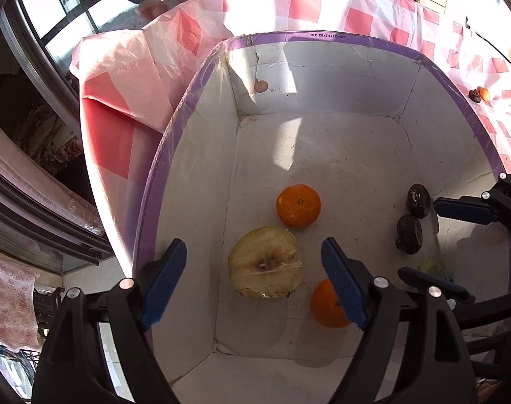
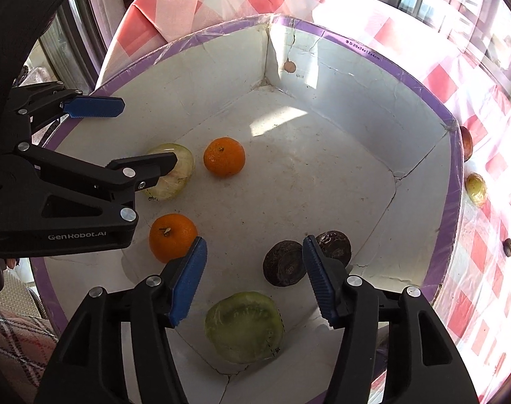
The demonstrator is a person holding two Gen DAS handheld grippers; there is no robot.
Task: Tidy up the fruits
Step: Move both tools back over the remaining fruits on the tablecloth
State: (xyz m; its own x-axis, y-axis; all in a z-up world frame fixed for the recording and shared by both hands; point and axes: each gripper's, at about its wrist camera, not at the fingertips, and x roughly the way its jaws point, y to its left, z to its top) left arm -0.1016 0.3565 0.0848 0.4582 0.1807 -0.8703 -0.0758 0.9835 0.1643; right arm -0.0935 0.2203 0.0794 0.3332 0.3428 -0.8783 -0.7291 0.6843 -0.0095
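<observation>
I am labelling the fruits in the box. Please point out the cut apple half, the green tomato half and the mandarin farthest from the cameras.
Cut apple half [image 1: 264,262]: left wrist view, on its cut face.
Green tomato half [image 2: 244,326]: right wrist view, on its cut face.
Far mandarin [image 2: 224,156]: right wrist view, middle of its peel.

At home, by a sunlit window

My table wears a crinkled red-and-white checked plastic cloth [image 1: 322,10], the sort spread over a family dining table. Tall dark-framed windows [image 1: 63,17] stand just behind it, with patterned floral fabric [image 1: 9,289] to one side and a plaid textile [image 2: 12,330] low on the other. A worn, purple-rimmed cardboard box [image 2: 356,50] sits on the cloth with loose fruit inside, among it an orange [image 2: 224,156]. Nothing here looks like a lab bench or a shop counter.
</observation>
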